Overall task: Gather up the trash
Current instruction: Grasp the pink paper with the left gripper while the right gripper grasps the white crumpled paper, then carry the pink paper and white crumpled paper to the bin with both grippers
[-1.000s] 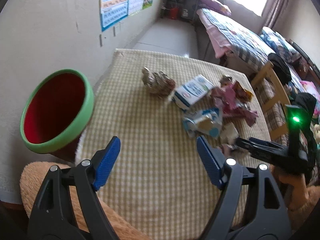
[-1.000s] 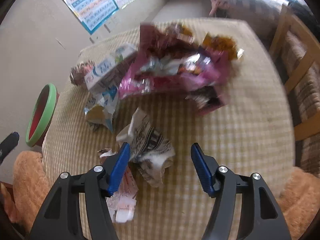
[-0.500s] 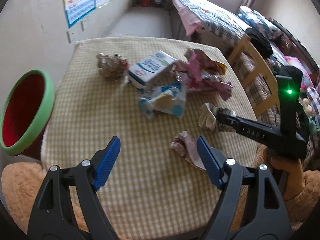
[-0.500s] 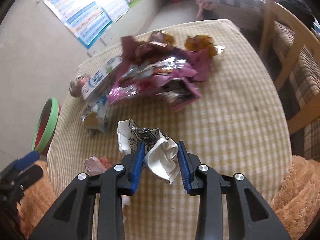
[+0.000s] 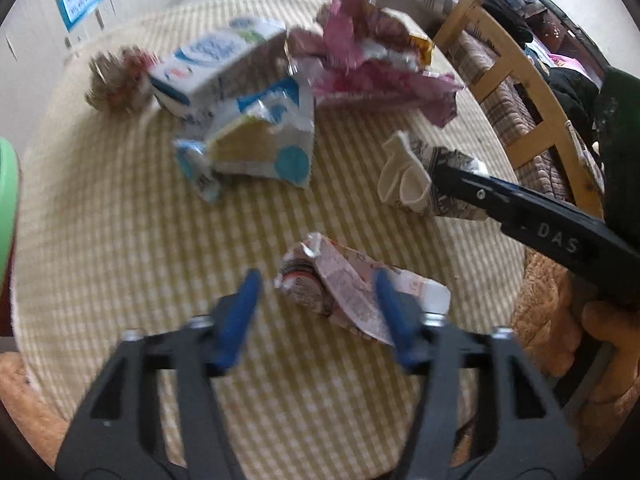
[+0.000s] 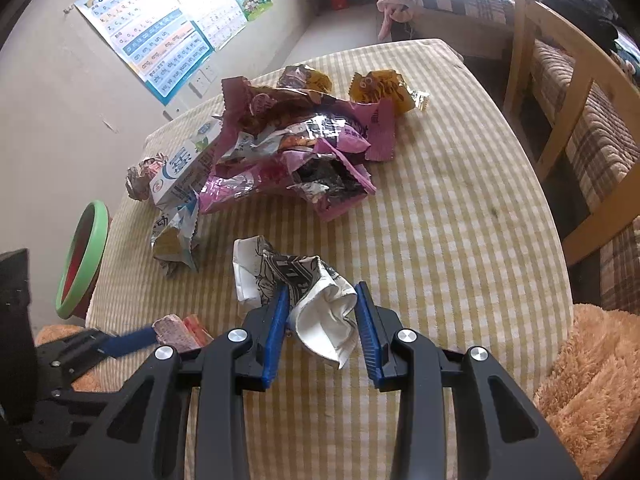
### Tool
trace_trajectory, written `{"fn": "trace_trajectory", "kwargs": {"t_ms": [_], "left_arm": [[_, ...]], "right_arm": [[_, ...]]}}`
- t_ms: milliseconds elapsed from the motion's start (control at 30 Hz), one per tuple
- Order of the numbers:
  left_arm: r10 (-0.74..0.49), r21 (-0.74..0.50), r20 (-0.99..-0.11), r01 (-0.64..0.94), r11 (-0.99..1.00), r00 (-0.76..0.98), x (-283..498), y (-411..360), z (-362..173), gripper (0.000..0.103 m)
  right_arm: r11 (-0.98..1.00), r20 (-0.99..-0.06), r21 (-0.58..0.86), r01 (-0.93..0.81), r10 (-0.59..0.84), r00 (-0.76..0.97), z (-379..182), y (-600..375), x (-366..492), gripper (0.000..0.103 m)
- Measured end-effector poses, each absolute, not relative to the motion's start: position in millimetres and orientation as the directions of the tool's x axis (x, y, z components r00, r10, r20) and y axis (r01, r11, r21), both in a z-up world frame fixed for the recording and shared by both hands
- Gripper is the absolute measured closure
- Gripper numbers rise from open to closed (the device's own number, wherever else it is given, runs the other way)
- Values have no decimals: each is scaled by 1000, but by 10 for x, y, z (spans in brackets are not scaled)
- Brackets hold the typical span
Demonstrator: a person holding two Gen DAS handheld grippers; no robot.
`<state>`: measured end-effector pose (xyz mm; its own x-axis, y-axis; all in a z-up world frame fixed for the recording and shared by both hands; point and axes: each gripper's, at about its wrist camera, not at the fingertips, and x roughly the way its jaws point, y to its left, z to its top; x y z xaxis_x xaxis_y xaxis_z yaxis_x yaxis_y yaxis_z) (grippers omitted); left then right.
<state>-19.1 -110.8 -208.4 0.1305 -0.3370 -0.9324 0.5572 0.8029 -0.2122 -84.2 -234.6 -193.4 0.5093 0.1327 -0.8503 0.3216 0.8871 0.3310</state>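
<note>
Your table wears a yellow checked cloth. On it: a pink wrapper heap at eleven o'clock, milk carton at ten, crumpled newspaper near six.

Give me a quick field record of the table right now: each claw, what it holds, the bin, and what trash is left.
right claw: shut on crumpled newspaper
left claw: open, straddling pink wrapper on the checked tablecloth
bin: green-rimmed, red inside, beside the table's left edge
trash left: milk carton, blue-and-white packet, pink snack bags, orange wrapper, crumpled ball
</note>
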Motion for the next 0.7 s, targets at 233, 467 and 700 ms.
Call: {"fn": "trace_trajectory", "kwargs": {"t_ms": [233,467,700], "left_arm": [[-356,-239,-926,544,805,121,-251,-980,-2080,70],[-327,-172,-920,524,834,218,-222,-776,-1988,71],[-249,-51,-891,462,886,381,-74,-468,-1799,71]], "right_arm": [[884,-850,335,326,135,509,-1938,-2358,-845,70],[887,-848,332,322,132,513,-1937,-2345,-851,70],[898,-846,324,298,134,515,-1925,-2278,-815,70]]}}
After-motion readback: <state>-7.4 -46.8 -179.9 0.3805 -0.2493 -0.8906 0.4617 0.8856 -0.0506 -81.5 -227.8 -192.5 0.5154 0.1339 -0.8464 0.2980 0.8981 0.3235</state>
